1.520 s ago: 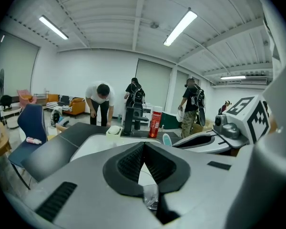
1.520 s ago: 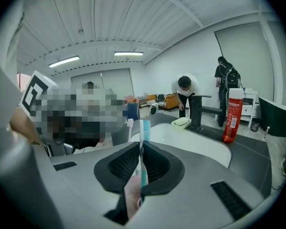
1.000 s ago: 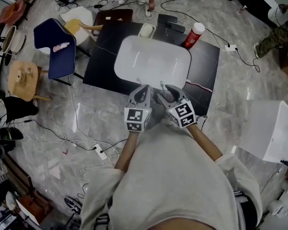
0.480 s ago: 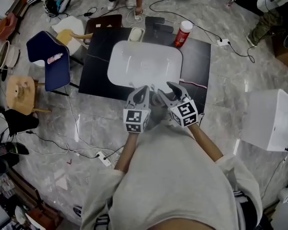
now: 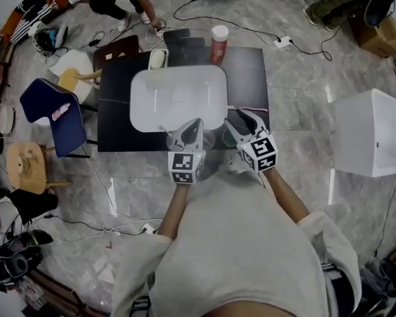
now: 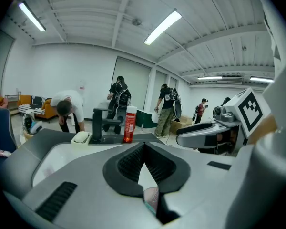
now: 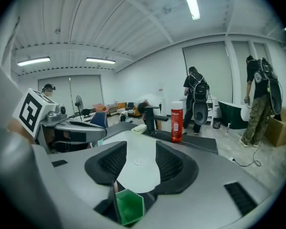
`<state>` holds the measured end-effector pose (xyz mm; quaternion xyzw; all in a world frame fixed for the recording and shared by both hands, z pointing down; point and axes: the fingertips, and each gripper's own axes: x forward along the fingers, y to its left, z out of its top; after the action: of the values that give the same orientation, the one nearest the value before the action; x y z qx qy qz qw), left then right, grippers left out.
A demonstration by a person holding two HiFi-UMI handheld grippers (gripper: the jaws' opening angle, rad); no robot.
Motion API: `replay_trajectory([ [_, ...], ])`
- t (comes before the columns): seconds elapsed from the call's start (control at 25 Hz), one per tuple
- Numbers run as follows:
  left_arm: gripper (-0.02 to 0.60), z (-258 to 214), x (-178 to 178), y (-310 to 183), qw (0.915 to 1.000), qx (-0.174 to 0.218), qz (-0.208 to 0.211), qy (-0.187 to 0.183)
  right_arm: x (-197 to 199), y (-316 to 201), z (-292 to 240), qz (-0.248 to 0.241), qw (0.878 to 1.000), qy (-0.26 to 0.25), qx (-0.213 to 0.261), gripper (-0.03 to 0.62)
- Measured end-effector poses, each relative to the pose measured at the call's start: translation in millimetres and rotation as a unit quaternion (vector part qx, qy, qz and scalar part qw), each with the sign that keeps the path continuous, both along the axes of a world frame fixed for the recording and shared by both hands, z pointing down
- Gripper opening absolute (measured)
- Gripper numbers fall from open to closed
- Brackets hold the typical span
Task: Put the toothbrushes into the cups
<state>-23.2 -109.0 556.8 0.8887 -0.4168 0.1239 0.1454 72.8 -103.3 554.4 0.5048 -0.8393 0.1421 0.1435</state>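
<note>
Black desk [image 5: 251, 78] with basin [image 5: 178, 98]: wearer now closer, both grippers over near edge, right gripper [image 5: 241, 117] swung wider from left gripper [image 5: 195, 123]; approach only, nothing placed. Left jaws pinched at tips, pink thing [image 6: 152, 197] low between, grip unclear. Right jaws apart, green cup [image 7: 128, 206] at root. No toothbrush identifiable. Bare desk right of basin; bottle [image 5: 219, 38] far.

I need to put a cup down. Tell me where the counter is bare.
Bare: the black counter left of the basin, and the strip right of it, up to the pink toothbrush. Crowded: the back edge, with soap dish, faucet and red bottle; the front edge, under the left gripper and right gripper.
</note>
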Motion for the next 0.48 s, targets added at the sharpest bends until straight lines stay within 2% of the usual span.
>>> replay_trajectory([
  [0.28,0.026,-0.6,35.5,1.0,0.9988,-0.001,0.049,0.0,49.9,9.4,3.2,0.062,0.998,0.01,-0.004,0.202],
  [0.48,0.026,2.3,50.0,1.0,0.9975,-0.004,0.07,-0.002,70.7,13.7,13.5,0.069,0.997,0.039,-0.018,0.199],
])
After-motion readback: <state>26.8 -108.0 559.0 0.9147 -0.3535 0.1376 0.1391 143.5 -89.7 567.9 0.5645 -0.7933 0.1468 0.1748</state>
